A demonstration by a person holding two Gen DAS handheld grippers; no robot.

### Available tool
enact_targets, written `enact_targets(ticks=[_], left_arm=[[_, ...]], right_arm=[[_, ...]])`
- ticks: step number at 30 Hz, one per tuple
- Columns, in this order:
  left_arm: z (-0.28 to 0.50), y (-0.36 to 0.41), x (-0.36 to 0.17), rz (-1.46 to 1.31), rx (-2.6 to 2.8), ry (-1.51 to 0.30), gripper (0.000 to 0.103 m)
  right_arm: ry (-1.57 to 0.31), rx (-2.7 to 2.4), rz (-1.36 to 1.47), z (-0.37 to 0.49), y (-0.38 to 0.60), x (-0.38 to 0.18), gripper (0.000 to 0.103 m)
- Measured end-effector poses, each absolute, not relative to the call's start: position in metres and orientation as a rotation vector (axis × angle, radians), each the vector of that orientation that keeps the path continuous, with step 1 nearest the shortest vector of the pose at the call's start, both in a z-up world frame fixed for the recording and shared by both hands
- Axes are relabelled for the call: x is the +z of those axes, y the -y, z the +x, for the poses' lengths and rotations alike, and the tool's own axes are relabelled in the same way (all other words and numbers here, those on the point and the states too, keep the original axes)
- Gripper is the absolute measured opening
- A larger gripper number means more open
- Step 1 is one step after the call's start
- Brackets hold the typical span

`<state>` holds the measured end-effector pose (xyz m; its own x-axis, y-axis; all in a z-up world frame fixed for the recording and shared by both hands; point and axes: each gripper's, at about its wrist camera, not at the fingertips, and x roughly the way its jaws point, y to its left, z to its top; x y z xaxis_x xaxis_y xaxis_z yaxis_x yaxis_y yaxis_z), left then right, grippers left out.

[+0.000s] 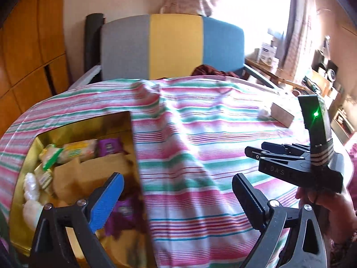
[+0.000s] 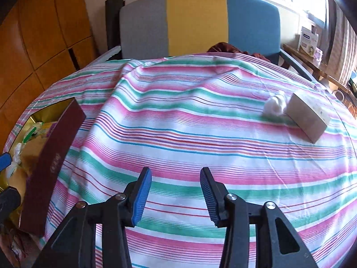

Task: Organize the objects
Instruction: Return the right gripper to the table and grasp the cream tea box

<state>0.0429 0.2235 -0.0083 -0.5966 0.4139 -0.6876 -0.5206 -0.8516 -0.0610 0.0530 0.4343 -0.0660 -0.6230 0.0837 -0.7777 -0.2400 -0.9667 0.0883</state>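
My right gripper (image 2: 176, 194) hangs low over the striped cloth (image 2: 178, 134) with its blue pads a modest gap apart and nothing between them. My left gripper (image 1: 176, 198) is spread wide and also empty, one blue pad over the open gold-lined box (image 1: 89, 127) at the left edge of the table, the other out over bare cloth. From the left wrist I can see the body of the right gripper and the hand (image 1: 330, 210) holding it, just beside my left one.

Inside the box lie small wrapped snacks: yellow-green packets (image 1: 78, 149), purple packets (image 1: 109, 147) and pale white pieces (image 1: 31, 185), around brown card dividers. From the right wrist the box shows its dark maroon outer wall (image 2: 53, 160).

Further out on my right side of the cloth, well apart from the box, sit a white cotton-like tuft (image 2: 275, 105) and a pale rectangular box (image 2: 309, 118) just beside it, possibly touching. I judge these are what is left to tidy, with the tuft the likelier next pick.

The risks: the tuft is soft and light, so the pads could pinch cloth with it and drag the wrinkled sheet, shifting the pale box. Closing too near that box could nudge it toward the far edge. My two grippers are close, so a fast reach could knock them together

Beyond stand a grey, yellow and blue chair back (image 2: 200, 20) and a bright window
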Motion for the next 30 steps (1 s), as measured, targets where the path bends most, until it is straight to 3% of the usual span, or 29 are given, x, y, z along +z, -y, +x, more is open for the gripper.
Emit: enact_targets(ticks=[3,6,10,14,18,25,30], left_arm=[[0.050,-0.243,-0.011,-0.984,2.347,-0.220,0.100],[0.057,-0.261,-0.016,-0.988,2.289,-0.235,0.100],[0.066,-0.283,-0.024,-1.008,2.226,-0.265,0.100],[0.073,-0.296,-0.029,-1.022,2.190,-0.276,0.100],[0.075,-0.305,-0.032,-1.029,2.171,-0.282,0.100],[0.075,-0.317,-0.037,-1.037,2.133,-0.284,0.100],[0.074,-0.324,-0.041,-1.042,2.109,-0.289,0.100]], right_arm=[[-0.312,2.610,-1.255,0.070,-0.465,-0.076,0.057],[-0.341,2.544,-1.227,0.087,-0.500,-0.084,0.061],[-0.418,2.452,-1.151,0.101,-0.555,-0.081,0.078],[-0.478,2.385,-1.014,0.104,-0.610,-0.061,0.081],[-0.422,2.383,-0.930,0.093,-0.645,-0.044,0.084],[-0.239,2.448,-0.989,0.049,-0.672,-0.038,0.084],[-0.267,2.482,-1.084,0.030,-0.686,-0.056,0.084]])
